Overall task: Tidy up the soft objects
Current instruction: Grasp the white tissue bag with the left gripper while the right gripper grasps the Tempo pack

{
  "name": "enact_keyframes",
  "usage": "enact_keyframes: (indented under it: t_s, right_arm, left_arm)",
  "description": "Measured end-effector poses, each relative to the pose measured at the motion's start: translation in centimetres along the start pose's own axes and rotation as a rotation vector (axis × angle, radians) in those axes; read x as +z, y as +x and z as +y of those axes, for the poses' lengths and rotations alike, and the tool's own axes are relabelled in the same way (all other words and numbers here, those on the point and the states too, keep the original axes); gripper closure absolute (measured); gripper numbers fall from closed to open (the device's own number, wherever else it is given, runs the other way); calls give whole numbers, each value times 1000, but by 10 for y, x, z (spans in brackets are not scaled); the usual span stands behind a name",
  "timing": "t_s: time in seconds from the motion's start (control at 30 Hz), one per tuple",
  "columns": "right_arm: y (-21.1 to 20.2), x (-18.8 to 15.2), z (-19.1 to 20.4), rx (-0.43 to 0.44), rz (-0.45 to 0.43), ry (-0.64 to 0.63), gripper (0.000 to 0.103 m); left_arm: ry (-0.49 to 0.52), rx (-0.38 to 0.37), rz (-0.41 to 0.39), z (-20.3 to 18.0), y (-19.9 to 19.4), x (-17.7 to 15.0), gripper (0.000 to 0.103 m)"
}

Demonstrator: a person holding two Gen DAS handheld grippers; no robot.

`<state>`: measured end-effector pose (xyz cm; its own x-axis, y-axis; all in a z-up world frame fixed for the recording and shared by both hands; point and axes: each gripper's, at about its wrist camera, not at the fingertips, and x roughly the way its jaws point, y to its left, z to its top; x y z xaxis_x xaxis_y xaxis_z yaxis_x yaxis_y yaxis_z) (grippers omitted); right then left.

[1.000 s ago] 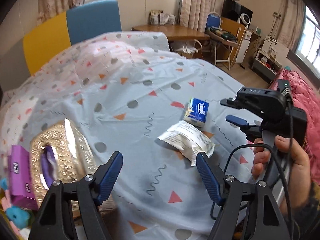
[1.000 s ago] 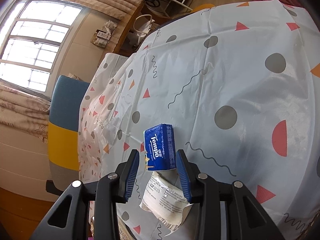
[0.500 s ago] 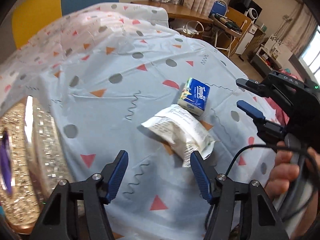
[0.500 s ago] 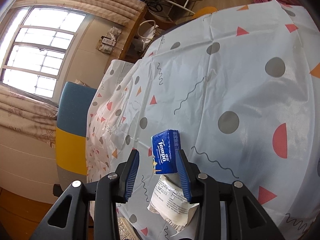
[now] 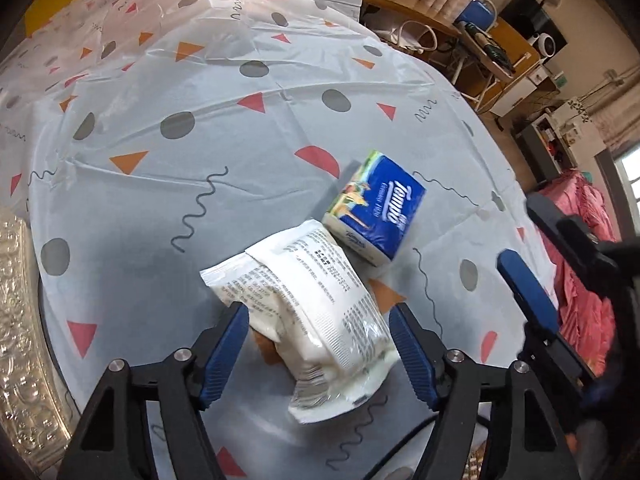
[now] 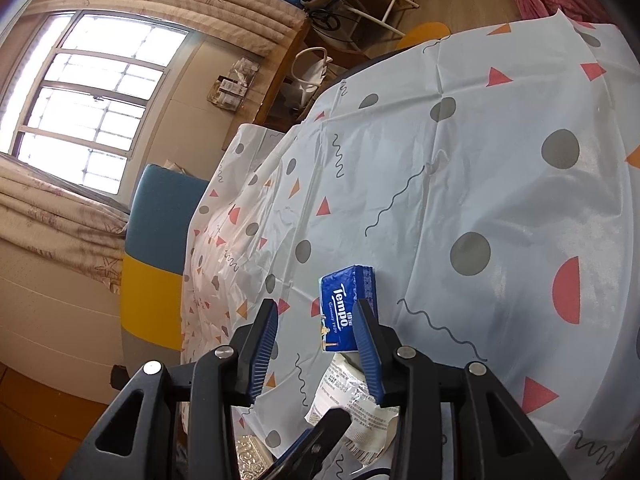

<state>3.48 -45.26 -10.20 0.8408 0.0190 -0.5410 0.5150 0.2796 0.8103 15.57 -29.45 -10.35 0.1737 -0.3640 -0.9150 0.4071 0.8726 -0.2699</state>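
At the far left edge of the left wrist view, the embossed golden tray (image 5: pixel 16 340) showed only its rim, on a table draped in a patterned plastic cloth (image 5: pixel 248 128). Toward the lower centre, the left gripper (image 5: pixel 318 354) hung over the white printed pouch (image 5: pixel 316 316), its jaws having just been opening; the blue pads straddled the pouch on either side without visibly pressing it. Just up and right of the pouch lay the blue Tempo tissue pack (image 5: pixel 378 210), its near corner touching or very nearly touching the pouch. At the right edge, the right gripper (image 5: pixel 532 264) appeared blurred, nothing between its fingers.

In the right wrist view, that gripper (image 6: pixel 316 350) stood partly open and empty, its right pad (image 6: pixel 368 356) overlapping the tissue pack (image 6: pixel 346 308) in the frame, though the pack seemed to lie farther off. The pouch (image 6: pixel 352 404) showed below, at lower centre.

The likely trouble lay with the pouch: it was slack and glossy, so a closing pinch could catch only loose film and let it slide out. Dragging it could also nudge the adjoining tissue pack, and the slippery cloth might bunch underneath. The two grippers sat close enough that a careless swing could knock them together.
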Motion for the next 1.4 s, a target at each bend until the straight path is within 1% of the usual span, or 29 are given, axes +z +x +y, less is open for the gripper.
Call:
enact_keyframes:
  t_s: [0.17, 0.2, 0.23, 0.3, 0.37, 0.4, 0.43, 0.47, 0.5, 0.57, 0.6, 0.7, 0.83, 0.97, 1.0, 1.03, 1.07, 1.17, 1.3, 1.33, 1.4]
  right_arm:
    - [-2, 1, 1, 12, -18, -1, 64]
    - [-1, 1, 1, 10, -13, -6, 64]
    - [1, 0, 2, 7, -6, -9, 64]
    - [4, -1, 3, -3, 10, -17, 64]
    - [7, -2, 4, -9, 26, -24, 64]
    - [9, -2, 4, -14, 31, -25, 64]
    - [9, -3, 3, -20, 33, -25, 64]
    - [10, -3, 2, -25, 34, -22, 64]
    - [10, -3, 1, -29, 35, -18, 64]
    - [12, -3, -1, -39, 40, -13, 64]
    - [12, -3, -2, -43, 43, -11, 64]
    - [14, -4, -5, -55, 52, 2, 64]
    - [17, -4, -11, -65, 75, 26, 64]
    - [23, -6, -15, -90, 105, 41, 64]
    - [25, -7, -14, -99, 112, 35, 64]
    - [26, -8, -13, -112, 116, 24, 64]
    - [27, -9, -11, -126, 117, 10, 64]
    - [34, -12, -3, -187, 138, -55, 64]
    - [52, -9, 17, -305, 146, -200, 64]
    - [57, -7, 22, -333, 147, -230, 64]
    - [66, -1, 28, -383, 131, -273, 63]
  left_arm:
    - [43, 57, -3, -6, 14, 4, 28]
    - [47, 65, 8, -5, 19, 4, 27]
    - [48, 68, 21, -3, 23, 4, 21]
    - [43, 71, 15, 2, 25, 2, 17]
    - [69, 77, 5, 3, 24, -1, 17]
    - [100, 80, 3, 3, 22, -4, 22]
    - [129, 83, -3, 3, 20, -8, 36]
    - [159, 92, -12, 4, 17, -11, 42]
    - [181, 105, -18, 5, 14, -15, 43]
    - [189, 84, -14, 14, 7, -24, 46]
    - [199, 86, -18, 19, 2, -31, 47]
    - [205, 76, -28, 32, -9, -54, 47]
    - [226, 77, -66, 49, -25, -88, 45]
    - [244, 82, -111, 58, -31, -106, 44]
    - [250, 79, -126, 60, -32, -110, 44]
    - [250, 77, -135, 58, -25, -103, 44]
    - [253, 78, -144, 59, -26, -106, 44]
    - [265, 85, -158, 55, -24, -107, 44]
    - [273, 73, -174, 56, -23, -109, 44]
    - [272, 70, -180, 56, -25, -114, 44]
    - [264, 69, -181, 57, -24, -113, 44]
